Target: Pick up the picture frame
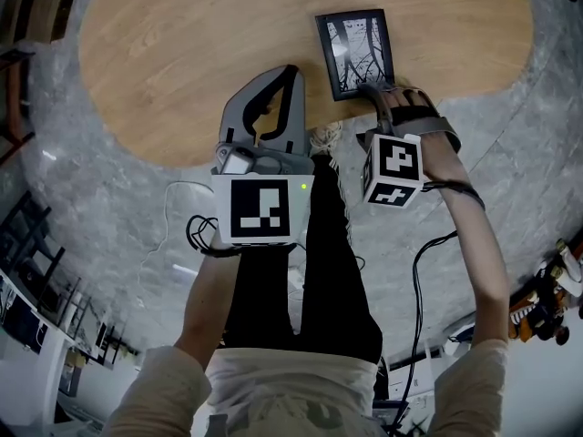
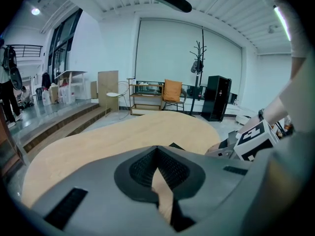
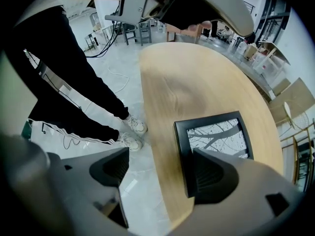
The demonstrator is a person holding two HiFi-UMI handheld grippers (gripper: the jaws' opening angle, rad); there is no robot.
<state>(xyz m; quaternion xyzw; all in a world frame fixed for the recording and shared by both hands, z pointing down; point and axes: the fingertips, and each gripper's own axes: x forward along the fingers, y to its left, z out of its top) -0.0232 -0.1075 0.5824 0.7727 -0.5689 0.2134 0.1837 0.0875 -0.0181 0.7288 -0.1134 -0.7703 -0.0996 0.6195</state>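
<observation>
A pale grey marble floor (image 1: 109, 208) spreads through a bright, high room. At its far end, in the left gripper view, are a light curtained wall, a coat stand (image 2: 199, 68), an orange chair (image 2: 172, 91) and a black cabinet (image 2: 216, 97). An oval wooden surface (image 1: 182, 53) takes up the middle of the floor. A person in black trousers (image 1: 337, 271) and white shoes (image 3: 133, 132) stands at its near edge.

The left tongs (image 1: 290, 71) hang over the near rim of the surface. Their grey jaws are pressed tip to tip with nothing between them, and only bare wood shows through the slit lower down. The right tongs (image 1: 383, 94) are off to the right with the jaws spread wide. One jaw is over the near end of the picture frame (image 1: 357, 51), and the other is out past the edge of the surface, above the floor. Whether that first jaw touches the frame is not clear.

The frame lies flat on the surface, close to the near edge and toward the right. It is black-bordered and holds a picture of dark branches on white. A black cable (image 1: 428, 253) trails on the floor beside the person's legs.
</observation>
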